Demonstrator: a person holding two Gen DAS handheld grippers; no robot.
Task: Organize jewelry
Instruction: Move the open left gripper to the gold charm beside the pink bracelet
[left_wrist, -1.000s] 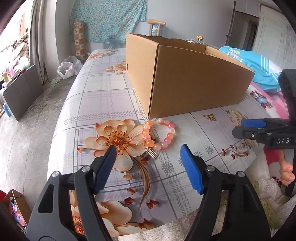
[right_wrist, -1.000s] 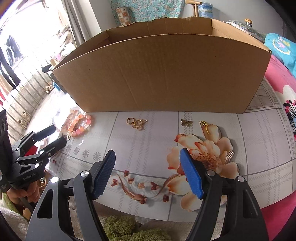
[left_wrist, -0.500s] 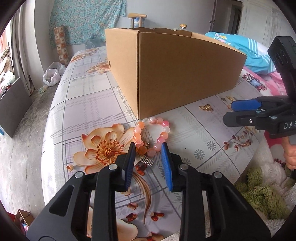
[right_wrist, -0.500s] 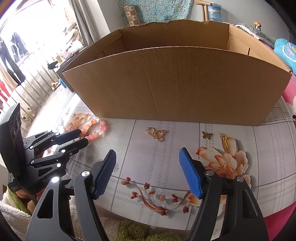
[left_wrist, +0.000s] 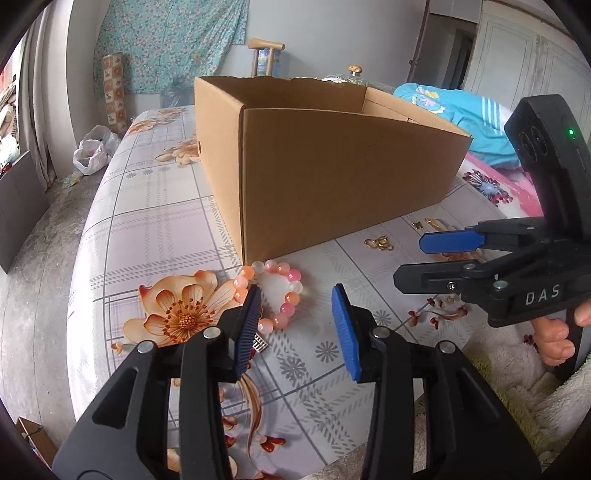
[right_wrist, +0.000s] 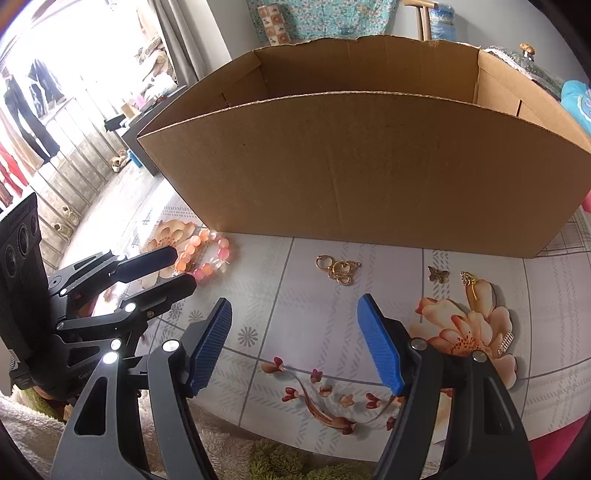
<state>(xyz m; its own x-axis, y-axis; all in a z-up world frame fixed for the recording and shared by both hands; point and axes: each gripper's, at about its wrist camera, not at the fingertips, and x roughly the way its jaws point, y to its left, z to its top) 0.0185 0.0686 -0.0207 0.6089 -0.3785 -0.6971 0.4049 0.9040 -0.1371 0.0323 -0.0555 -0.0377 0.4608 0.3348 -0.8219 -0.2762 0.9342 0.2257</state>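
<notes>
A pink and orange bead bracelet (left_wrist: 280, 291) lies on the flowered tablecloth beside the corner of an open cardboard box (left_wrist: 332, 173). My left gripper (left_wrist: 295, 325) is open and empty, just short of the bracelet, its left finger over the near beads. The bracelet also shows in the right wrist view (right_wrist: 207, 258). Gold rings (right_wrist: 338, 269), a butterfly charm (right_wrist: 437, 275), a gold clip (right_wrist: 469, 282) and a small rhinestone piece (right_wrist: 505, 343) lie in front of the box (right_wrist: 369, 166). My right gripper (right_wrist: 295, 343) is open and empty, short of the gold rings.
A small silver clip (left_wrist: 259, 344) lies by my left finger. The table's near edge meets a fluffy cream and green blanket (left_wrist: 517, 406). A blue garment (left_wrist: 454, 118) lies behind the box. The floor drops off at the left.
My left gripper closed to a narrow gap half a second ago and has now opened wide again, closer to the bracelet. My right gripper has moved nearer the box and stays open.
</notes>
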